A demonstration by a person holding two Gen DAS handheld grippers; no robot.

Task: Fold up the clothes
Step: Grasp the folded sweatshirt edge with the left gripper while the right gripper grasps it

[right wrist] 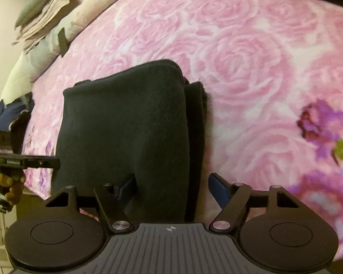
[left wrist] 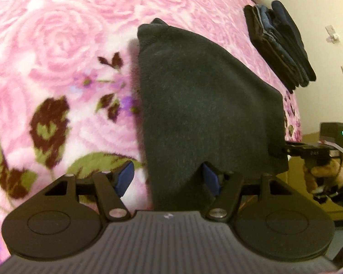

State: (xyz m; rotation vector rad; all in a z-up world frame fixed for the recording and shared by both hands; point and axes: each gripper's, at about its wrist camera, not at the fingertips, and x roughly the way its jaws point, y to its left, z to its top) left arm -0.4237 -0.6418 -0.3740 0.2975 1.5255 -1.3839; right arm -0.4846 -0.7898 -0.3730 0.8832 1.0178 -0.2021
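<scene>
Dark fleece garment (left wrist: 194, 114) lies folded on the rose-patterned blanket (left wrist: 57, 45), its near edge between my two tongs. At nine o'clock of it my left tongs (left wrist: 169, 178) stand spread, cloth draped over the right finger only, nothing pinched. At three o'clock my right tongs (right wrist: 171, 187) stand equally wide, the fold running between the fingers. Closing now, I judge, could catch just the top layer and drag the fold apart. Finished stack (left wrist: 281, 45) sits at one o'clock.
</scene>
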